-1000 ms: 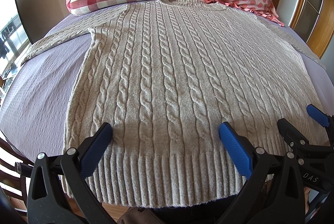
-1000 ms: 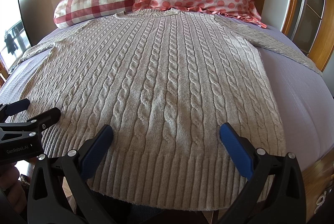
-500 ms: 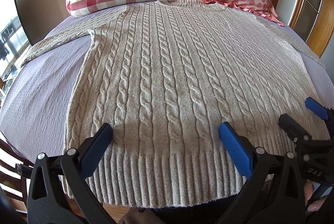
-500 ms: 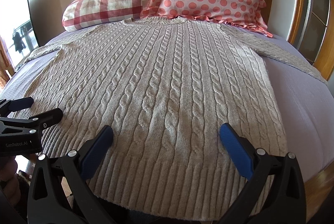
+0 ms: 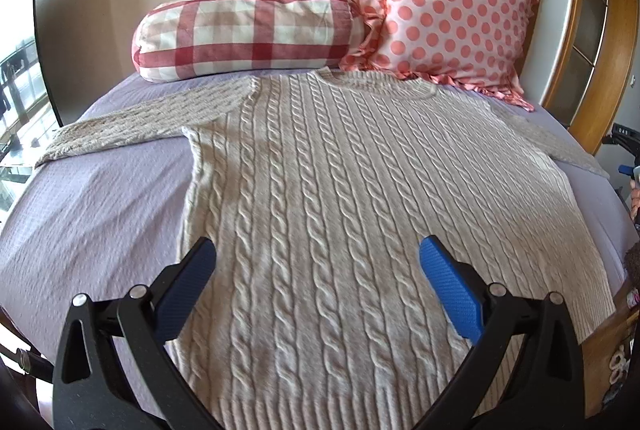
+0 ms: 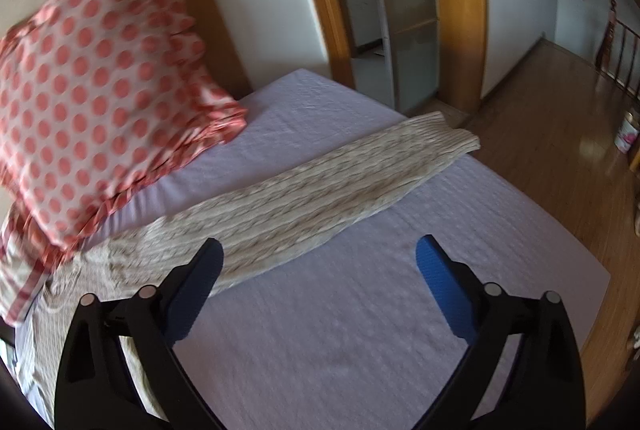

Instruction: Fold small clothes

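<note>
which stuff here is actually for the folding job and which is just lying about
For the job:
cable-knit sweater
its right sleeve
left gripper, jaws open
right gripper, jaws open

Just there:
plaid pillow
polka-dot pillow
lavender bedsheet

A lilac bedsheet (image 5: pixel 92 197) covers the bed. At its head, a red-and-white checked pillow (image 5: pixel 248 33) lies on its side, touching a pink polka-dot cushion (image 5: pixel 448 9) with a frilled edge that leans upright against the wall. Beyond the bed's far side stand a wooden door frame (image 6: pixel 460 9) and a wooden floor (image 6: pixel 560 117).
</note>
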